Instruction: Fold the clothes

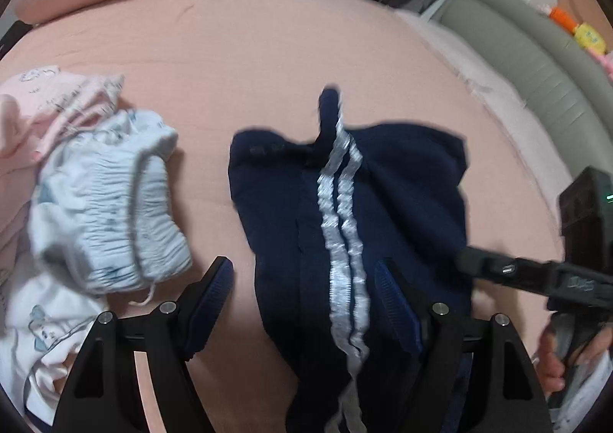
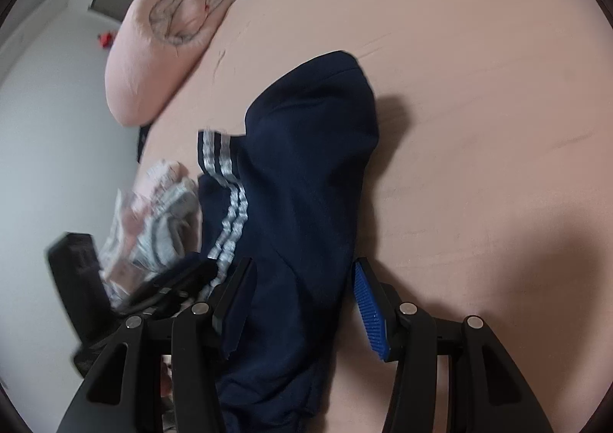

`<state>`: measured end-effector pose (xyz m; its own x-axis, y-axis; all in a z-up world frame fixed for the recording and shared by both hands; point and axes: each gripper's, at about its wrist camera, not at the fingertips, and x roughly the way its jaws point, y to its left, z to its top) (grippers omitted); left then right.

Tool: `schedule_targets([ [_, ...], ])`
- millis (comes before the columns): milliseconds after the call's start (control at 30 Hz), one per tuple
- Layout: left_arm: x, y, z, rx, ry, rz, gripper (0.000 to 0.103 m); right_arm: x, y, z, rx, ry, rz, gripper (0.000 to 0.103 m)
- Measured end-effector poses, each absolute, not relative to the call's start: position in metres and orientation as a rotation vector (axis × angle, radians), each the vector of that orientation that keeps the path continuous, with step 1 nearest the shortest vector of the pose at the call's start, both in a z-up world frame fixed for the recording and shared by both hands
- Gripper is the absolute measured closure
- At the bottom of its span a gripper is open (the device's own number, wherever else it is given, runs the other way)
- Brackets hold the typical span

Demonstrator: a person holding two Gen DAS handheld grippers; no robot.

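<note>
Pink bedsheet fills both views beneath you. Nearest, your left gripper stands spread over the navy garment, its pads off the cloth. Your right gripper straddles the same garment's edge; grip unclear. Left lies a pale crumpled pile. Farther off sits a pink pillow.

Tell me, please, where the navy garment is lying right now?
The navy garment lies mid-bed in the left wrist view, right of the pale clothes pile.
</note>
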<state>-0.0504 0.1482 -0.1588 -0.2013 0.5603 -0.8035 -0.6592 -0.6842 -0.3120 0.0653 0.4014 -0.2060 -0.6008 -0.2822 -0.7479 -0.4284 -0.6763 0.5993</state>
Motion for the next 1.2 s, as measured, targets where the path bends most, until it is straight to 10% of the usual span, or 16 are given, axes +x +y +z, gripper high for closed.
schedule_targets([
  [633, -0.062, 0.185, -0.17, -1.193, 0.274, 1.822, 0.064, 0.022, 0.382, -0.141, -1.276, 1.019, 2.612, 0.052],
  [1200, -0.085, 0.152, -0.184, -1.413, -0.011, 1.788, 0.08, -0.067, 0.339, -0.187, -1.58, 1.041, 2.441, 0.059],
])
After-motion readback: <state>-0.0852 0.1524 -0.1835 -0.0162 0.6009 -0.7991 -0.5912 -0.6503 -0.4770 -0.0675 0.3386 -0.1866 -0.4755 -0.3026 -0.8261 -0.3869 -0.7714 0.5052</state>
